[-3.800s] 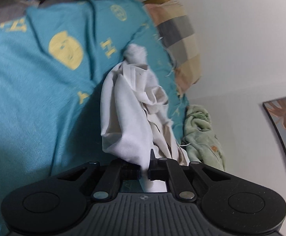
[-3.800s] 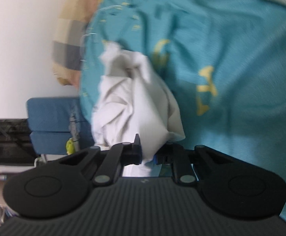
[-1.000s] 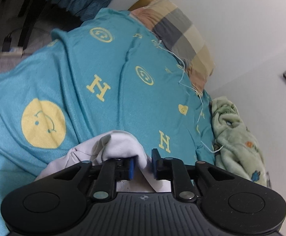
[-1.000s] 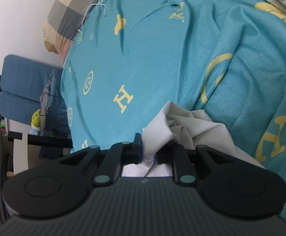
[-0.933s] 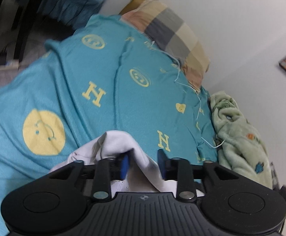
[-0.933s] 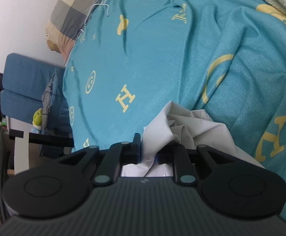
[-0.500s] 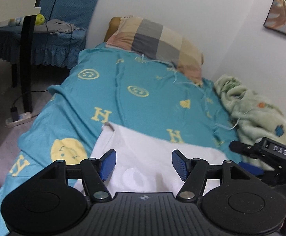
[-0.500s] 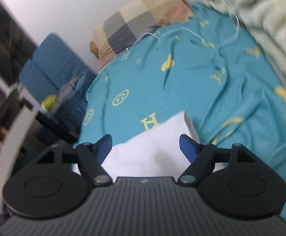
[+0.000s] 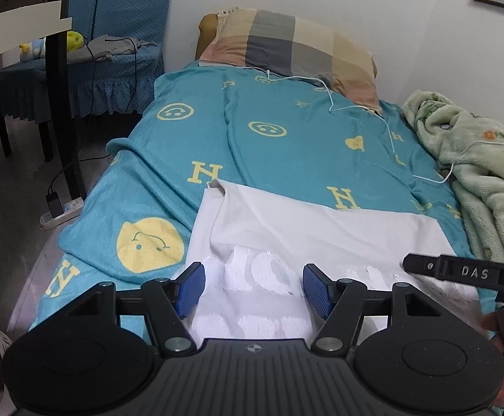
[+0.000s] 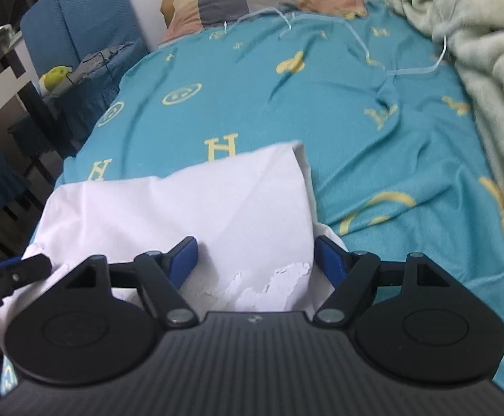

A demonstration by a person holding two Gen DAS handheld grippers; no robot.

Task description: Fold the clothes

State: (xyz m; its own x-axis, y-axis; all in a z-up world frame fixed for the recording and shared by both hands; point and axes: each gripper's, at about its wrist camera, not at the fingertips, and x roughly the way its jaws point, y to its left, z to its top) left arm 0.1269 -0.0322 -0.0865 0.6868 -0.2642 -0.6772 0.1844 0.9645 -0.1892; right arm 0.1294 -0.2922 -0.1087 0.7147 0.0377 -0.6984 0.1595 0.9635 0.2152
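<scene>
A white garment (image 9: 307, 232) lies spread flat on the teal bed cover (image 9: 279, 145), near the bed's foot; it also shows in the right wrist view (image 10: 189, 201). My left gripper (image 9: 253, 287) is open and empty, raised over the garment's near left part. My right gripper (image 10: 255, 260) is open and empty over the garment's right part. The right gripper's finger (image 9: 435, 265) shows at the right in the left wrist view. The garment's near edge is hidden behind both grippers.
A checked pillow (image 9: 293, 45) lies at the bed's head against the wall. A green fleece blanket (image 9: 477, 159) is heaped along the right side. A white cable (image 9: 356, 107) trails over the cover. A blue chair (image 9: 89, 59) and power strip (image 9: 61, 208) stand left.
Both grippers held the bunched white garment, laid it down on the cover and let go. Both have opened wide and pulled back; the garment now lies flat.
</scene>
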